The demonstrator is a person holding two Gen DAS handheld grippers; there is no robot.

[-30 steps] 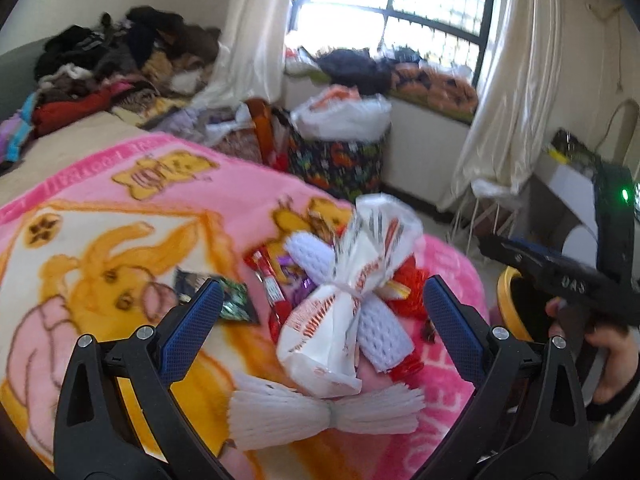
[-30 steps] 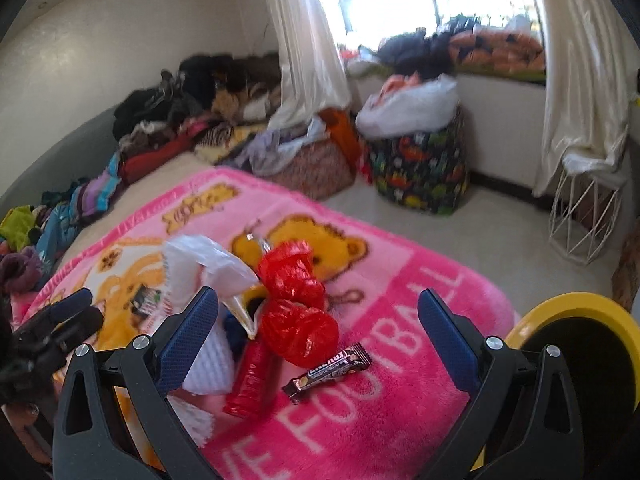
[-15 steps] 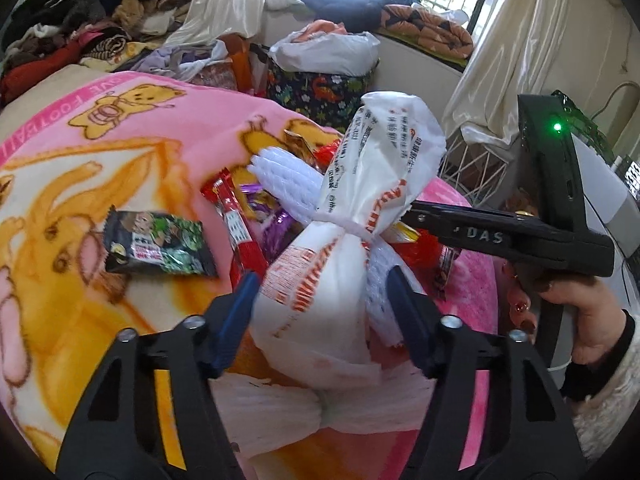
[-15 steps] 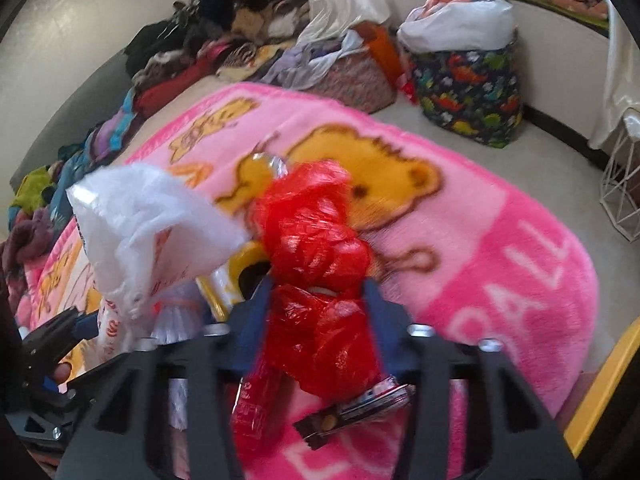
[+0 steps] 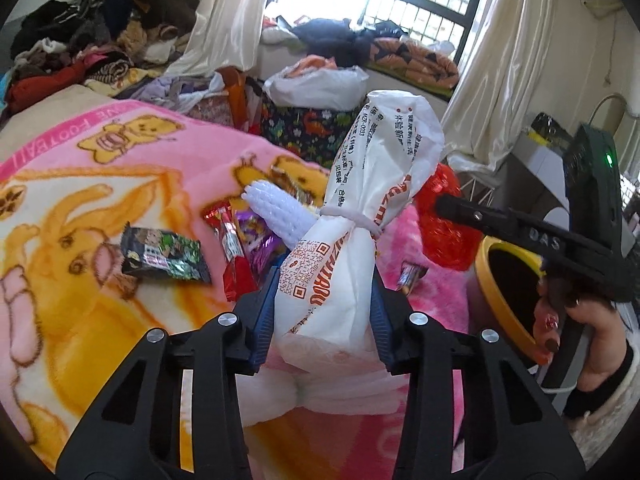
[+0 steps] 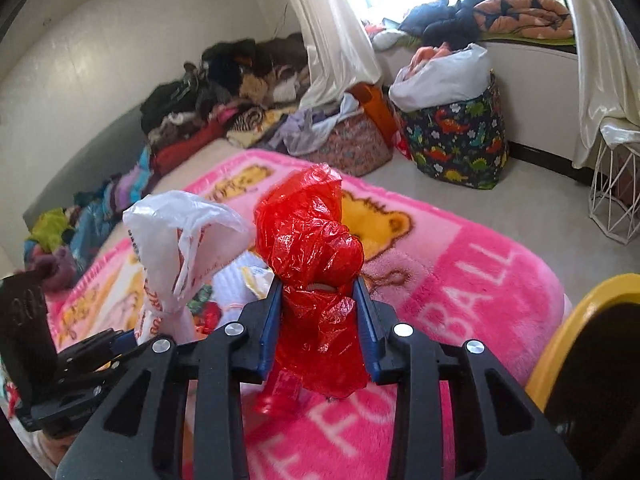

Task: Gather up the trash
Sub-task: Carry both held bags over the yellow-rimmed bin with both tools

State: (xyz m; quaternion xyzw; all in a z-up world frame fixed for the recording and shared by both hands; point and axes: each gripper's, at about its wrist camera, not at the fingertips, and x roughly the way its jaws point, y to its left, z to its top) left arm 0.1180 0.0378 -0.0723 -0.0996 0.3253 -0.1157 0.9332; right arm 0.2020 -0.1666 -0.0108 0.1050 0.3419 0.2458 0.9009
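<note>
Left gripper (image 5: 323,312): clenched on the white bag (image 5: 360,216); its jaws have just been closing, and the blue pads are now pressed against the bag's lower half
White bag: held upright at the centre of the left wrist view, knotted at its waist, its printed top flaring towards 12 o'clock; a second ago it was lying on the pink blanket (image 5: 120,184) between wide jaws
Right gripper (image 6: 318,320): clenched on the red bag (image 6: 312,248); its jaws have just been closing, and the crumpled red plastic is squeezed between the pads
Red bag: bulging above the pads towards 12 o'clock, its tail hanging below them; a second ago it was lying loose on the blanket
Yellow bin (image 6: 588,320): seen at 4 o'clock in the right wrist view, rim just beside the blanket's edge, mouth open and dark
Trash left on blanket: a dark snack wrapper (image 5: 162,254) at 9 o'clock of the white bag, red wrappers (image 5: 234,256) between them, white foam netting (image 5: 276,212) behind the bag
Meaning for the task: both grasps are judged complete, so two pieces are secured at once; carrying them over the bin is the likely next step
Risk: thin plastic may slip if it is gripped by a loose fold
</note>
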